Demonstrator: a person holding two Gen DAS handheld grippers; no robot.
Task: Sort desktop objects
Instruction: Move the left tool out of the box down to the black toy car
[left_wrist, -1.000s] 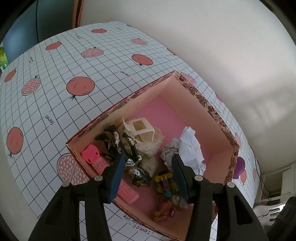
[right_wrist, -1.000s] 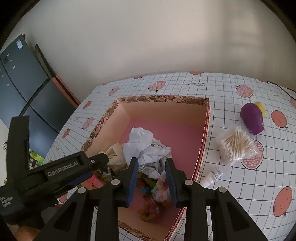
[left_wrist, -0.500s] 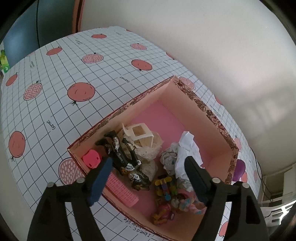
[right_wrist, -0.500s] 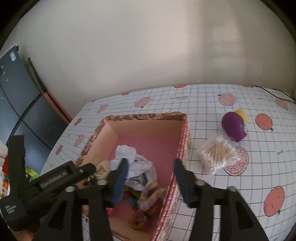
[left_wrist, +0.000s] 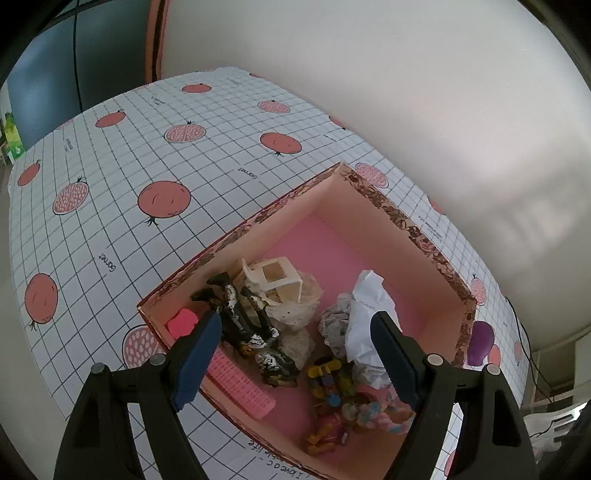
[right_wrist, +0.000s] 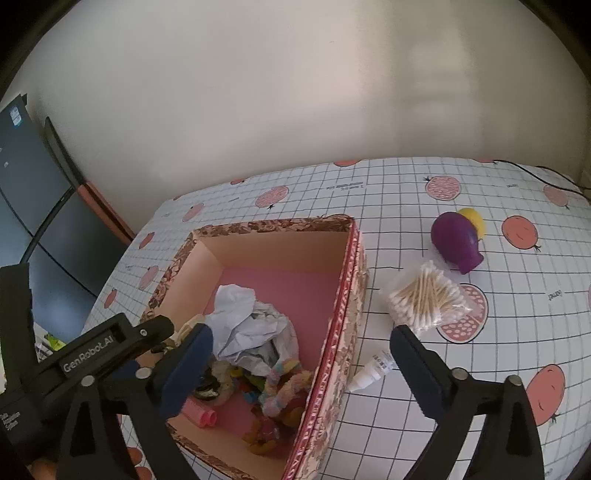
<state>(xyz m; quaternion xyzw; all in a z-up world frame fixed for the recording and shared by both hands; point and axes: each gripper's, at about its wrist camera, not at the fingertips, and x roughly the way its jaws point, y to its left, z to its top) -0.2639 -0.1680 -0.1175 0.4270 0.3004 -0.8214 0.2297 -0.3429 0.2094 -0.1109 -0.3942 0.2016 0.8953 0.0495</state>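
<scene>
A pink floral box (left_wrist: 417, 236) (right_wrist: 347, 295) sits on the table. In it lie crumpled white paper (left_wrist: 369, 314) (right_wrist: 247, 325), a black figurine (left_wrist: 243, 325), a cream toy chair (left_wrist: 273, 277), a pink comb (left_wrist: 240, 384) and colourful toys (left_wrist: 351, 402). My left gripper (left_wrist: 295, 358) is open and empty above the box. My right gripper (right_wrist: 303, 369) is open and empty over the box's right wall. Right of the box lie a bag of cotton swabs (right_wrist: 428, 299), a small white bottle (right_wrist: 373, 373) and a purple toy (right_wrist: 458, 243).
The tablecloth (left_wrist: 147, 155) has a grid and pomegranate print. A wall (right_wrist: 295, 92) runs behind the table. A dark cabinet (right_wrist: 26, 229) stands at the left. The left gripper's body (right_wrist: 92, 350) shows in the right wrist view.
Both grippers have opened wide and drawn back up from the box. The right gripper has shifted right, over the box's right wall. A colourful plush toy now lies in the box.
</scene>
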